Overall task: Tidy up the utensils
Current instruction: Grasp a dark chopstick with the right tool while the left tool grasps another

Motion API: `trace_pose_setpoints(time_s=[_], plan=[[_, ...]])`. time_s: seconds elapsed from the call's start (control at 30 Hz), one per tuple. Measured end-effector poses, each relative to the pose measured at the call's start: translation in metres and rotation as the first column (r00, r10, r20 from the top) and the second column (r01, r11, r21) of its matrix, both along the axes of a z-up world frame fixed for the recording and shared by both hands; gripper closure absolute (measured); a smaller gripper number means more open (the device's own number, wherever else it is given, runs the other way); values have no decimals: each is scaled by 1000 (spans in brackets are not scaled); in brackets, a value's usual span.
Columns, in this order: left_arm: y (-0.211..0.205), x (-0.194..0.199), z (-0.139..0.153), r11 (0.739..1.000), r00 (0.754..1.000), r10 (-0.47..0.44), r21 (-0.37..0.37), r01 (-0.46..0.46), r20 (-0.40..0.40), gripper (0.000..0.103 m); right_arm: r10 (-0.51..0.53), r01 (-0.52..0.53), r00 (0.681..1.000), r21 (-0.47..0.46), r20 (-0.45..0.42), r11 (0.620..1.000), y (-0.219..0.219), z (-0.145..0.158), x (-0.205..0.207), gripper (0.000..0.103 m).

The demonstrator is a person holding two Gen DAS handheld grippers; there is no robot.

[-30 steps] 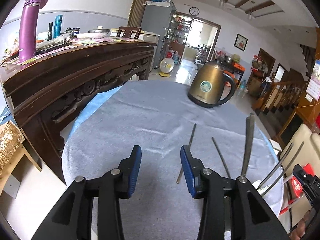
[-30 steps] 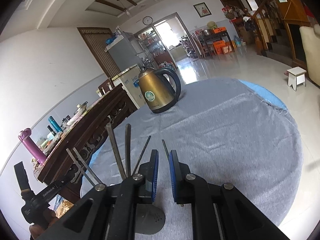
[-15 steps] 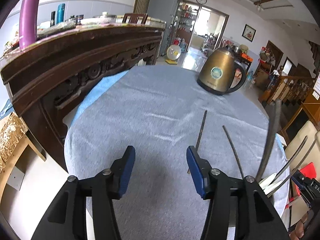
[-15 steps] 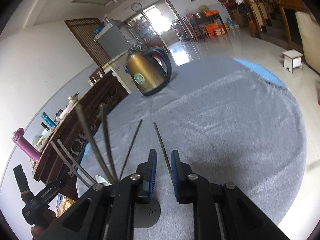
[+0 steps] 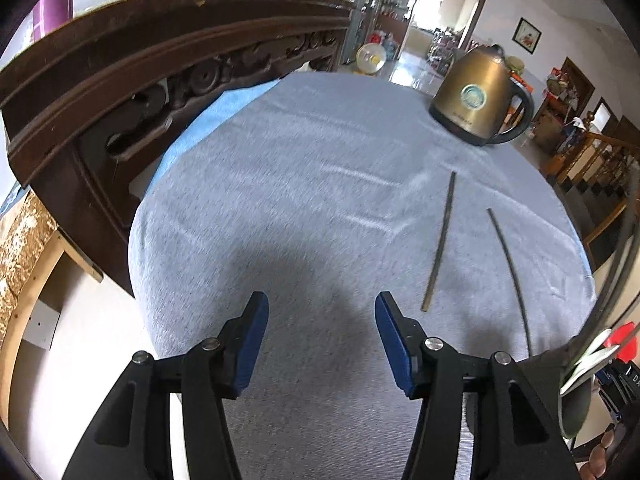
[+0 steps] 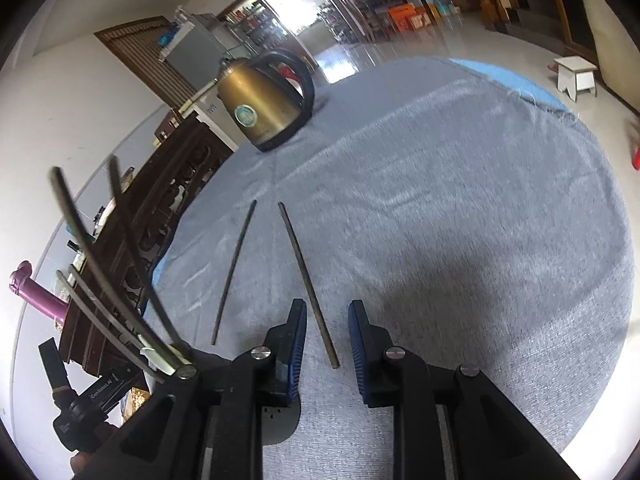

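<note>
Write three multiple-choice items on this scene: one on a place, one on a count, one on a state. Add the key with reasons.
1. Where does the kettle stand?
A. On the grey cloth, at its far end
B. On the carved wooden sideboard
C. On the floor

2. How many chopsticks lie loose on the cloth?
A. One
B. Two
C. Four

3. How do the right gripper jaws stand?
A. Shut on a chopstick
B. Open, with a chopstick's near end between them
C. Open, with nothing between them

Key: 1 A, the kettle's base sits on the cloth beyond the chopsticks. 2 B, two thin dark sticks lie side by side, apart. 3 B, the jaws have just been opening, and there is a gap on both sides of the chopstick that lies between them.
</note>
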State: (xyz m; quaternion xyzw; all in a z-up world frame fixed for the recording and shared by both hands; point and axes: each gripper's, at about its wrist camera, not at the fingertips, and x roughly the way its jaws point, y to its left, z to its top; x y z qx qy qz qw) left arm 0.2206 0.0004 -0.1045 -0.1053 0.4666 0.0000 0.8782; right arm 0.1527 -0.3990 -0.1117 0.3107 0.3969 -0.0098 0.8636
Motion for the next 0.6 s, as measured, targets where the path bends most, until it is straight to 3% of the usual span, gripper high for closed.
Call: trace_pose_setpoints(time_s=[0.6], plan=[[7, 16, -20, 999, 998, 30, 20, -29, -51, 47, 11, -9, 998, 40, -65, 999, -3, -30, 16, 79]])
